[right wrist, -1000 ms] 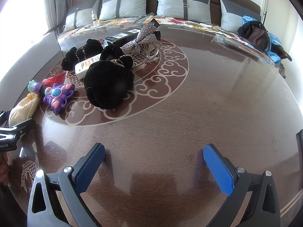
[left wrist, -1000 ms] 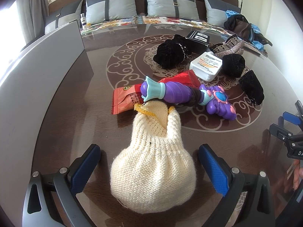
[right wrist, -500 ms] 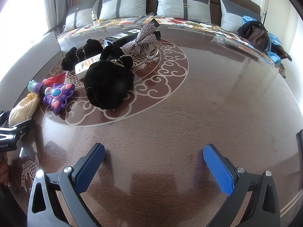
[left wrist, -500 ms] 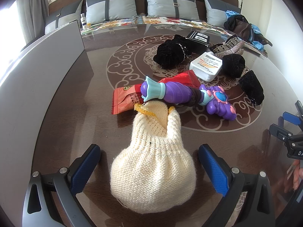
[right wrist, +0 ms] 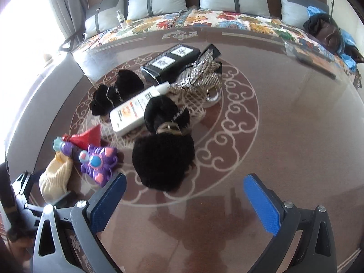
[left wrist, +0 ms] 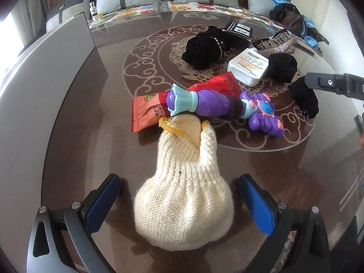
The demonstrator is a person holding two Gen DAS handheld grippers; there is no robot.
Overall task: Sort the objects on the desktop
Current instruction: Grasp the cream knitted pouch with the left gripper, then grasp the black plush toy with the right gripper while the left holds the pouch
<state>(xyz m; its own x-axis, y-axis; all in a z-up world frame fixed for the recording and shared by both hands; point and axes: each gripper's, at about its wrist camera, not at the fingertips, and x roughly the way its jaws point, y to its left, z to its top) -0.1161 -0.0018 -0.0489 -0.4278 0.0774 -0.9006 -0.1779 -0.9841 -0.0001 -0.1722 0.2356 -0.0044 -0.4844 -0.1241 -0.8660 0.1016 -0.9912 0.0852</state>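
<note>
Left wrist view: the left gripper has its fingers spread wide either side of a cream knitted pouch on the glossy brown table, gripping nothing. Right gripper fingers gape empty near a black fuzzy pouch.

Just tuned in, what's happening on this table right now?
A person is sorting clutter on a glass-topped table. The left gripper is open, its fingers either side of a cream knitted pouch that it has not clamped. The right gripper is open over the table near a black fluffy hair accessory, holding nothing.
</note>
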